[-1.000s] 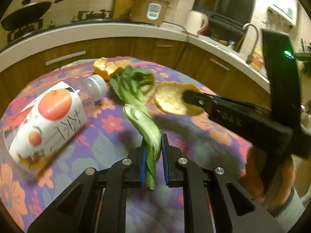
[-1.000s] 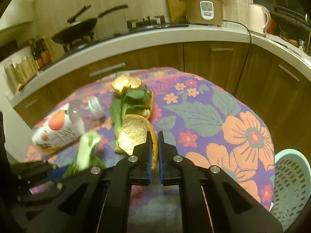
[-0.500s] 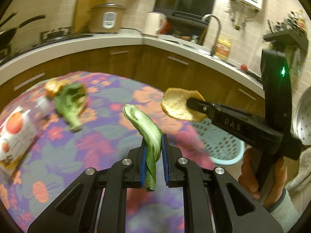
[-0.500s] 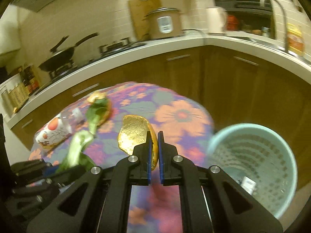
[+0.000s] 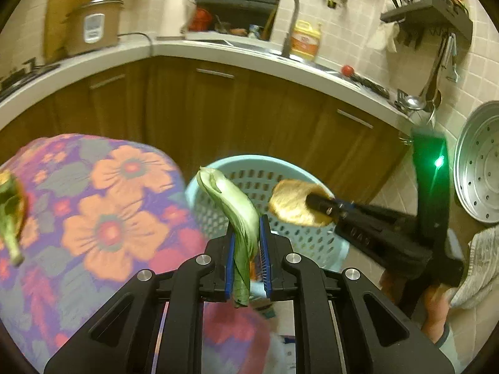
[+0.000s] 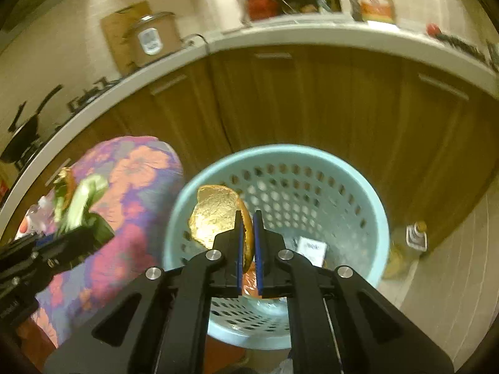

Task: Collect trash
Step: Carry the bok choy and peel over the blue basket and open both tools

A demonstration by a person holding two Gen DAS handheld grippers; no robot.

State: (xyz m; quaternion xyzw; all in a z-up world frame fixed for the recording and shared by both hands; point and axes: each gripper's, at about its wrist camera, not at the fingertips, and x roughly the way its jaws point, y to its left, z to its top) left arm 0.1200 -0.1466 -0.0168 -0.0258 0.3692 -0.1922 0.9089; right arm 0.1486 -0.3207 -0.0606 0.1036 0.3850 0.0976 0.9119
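My left gripper [image 5: 246, 237] is shut on a green vegetable stalk [image 5: 240, 215] and holds it at the table's edge, beside the light blue perforated trash basket [image 5: 255, 163]. My right gripper [image 6: 246, 233] is shut on a piece of orange peel [image 6: 215, 215] and holds it over the open basket [image 6: 368, 199]. The peel also shows in the left wrist view [image 5: 290, 202], held by the right gripper [image 5: 315, 201]. Wrappers lie at the basket's bottom.
The flowered tablecloth [image 5: 103, 212] holds more greens [image 5: 9, 215] and peel at the left. A bottle [image 6: 408, 243] stands on the floor right of the basket. Wooden cabinets [image 6: 312, 103] stand behind it.
Both grippers swung right, off the table toward the basket, carrying the stalk and the peel. The right gripper now hangs over the basket's opening.
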